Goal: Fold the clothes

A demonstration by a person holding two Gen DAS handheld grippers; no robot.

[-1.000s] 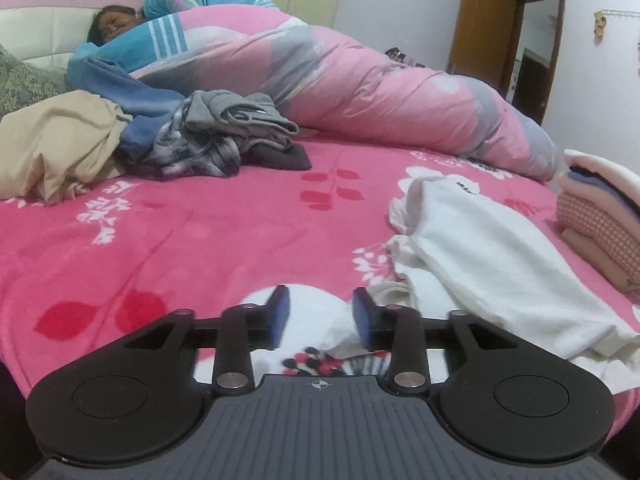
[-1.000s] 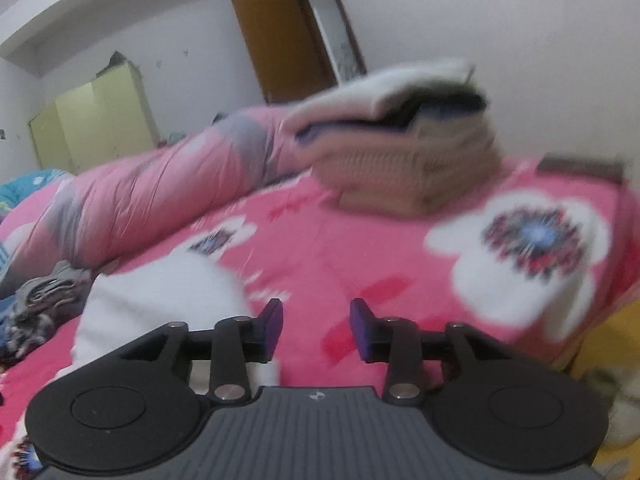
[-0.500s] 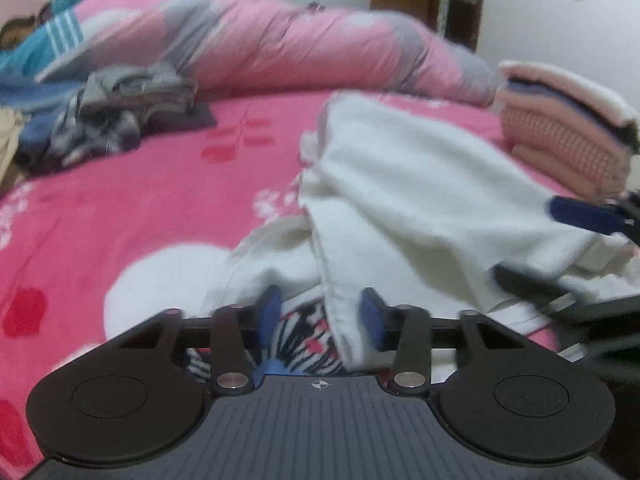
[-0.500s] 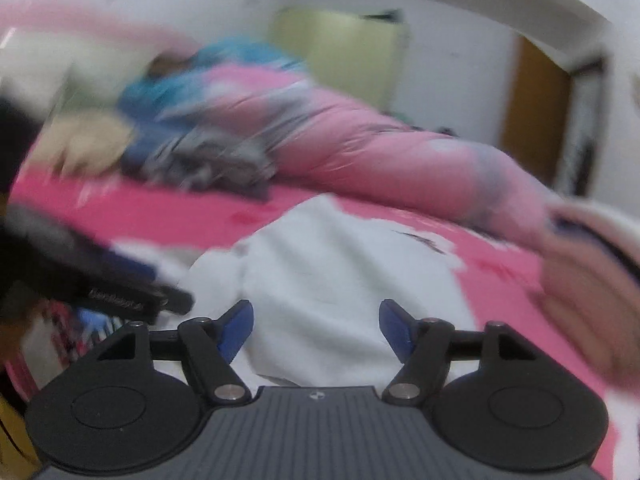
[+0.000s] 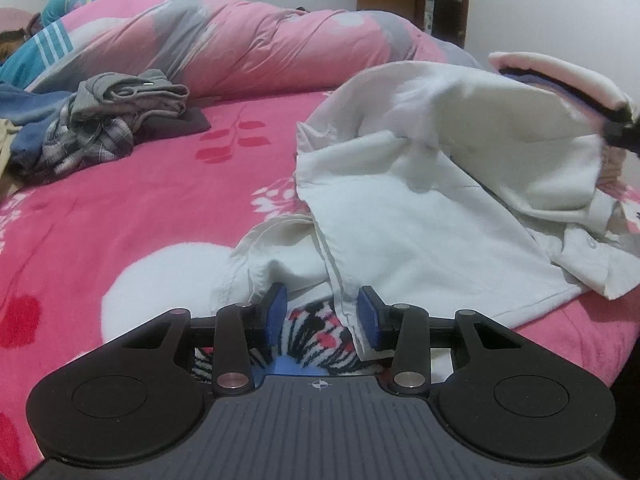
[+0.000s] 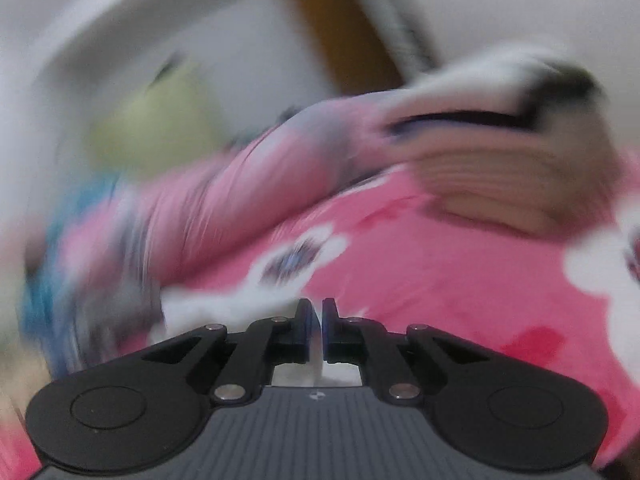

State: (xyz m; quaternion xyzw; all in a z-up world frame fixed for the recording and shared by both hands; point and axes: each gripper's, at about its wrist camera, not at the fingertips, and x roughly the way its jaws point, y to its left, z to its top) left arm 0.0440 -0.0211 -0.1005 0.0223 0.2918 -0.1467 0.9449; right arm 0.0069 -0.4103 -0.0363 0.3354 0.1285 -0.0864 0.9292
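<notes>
- Shirt [image 5: 420, 216], white, lies rumpled toward the bed's [image 5: 160, 208] right edge, one side lifted.
- Folded stack [image 5: 560, 80] sits behind it.
- Left gripper [image 5: 322, 314] gapes half open at the shirt's hem.
- Right gripper [image 6: 318, 330] is nearly closed, white cloth between its pads; view blurred.

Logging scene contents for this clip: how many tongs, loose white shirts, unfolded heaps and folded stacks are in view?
Tongs: 2 (left tongs, right tongs)
White shirt: 1
Unfolded heap: 1
Folded stack: 1
Total: 5
</notes>
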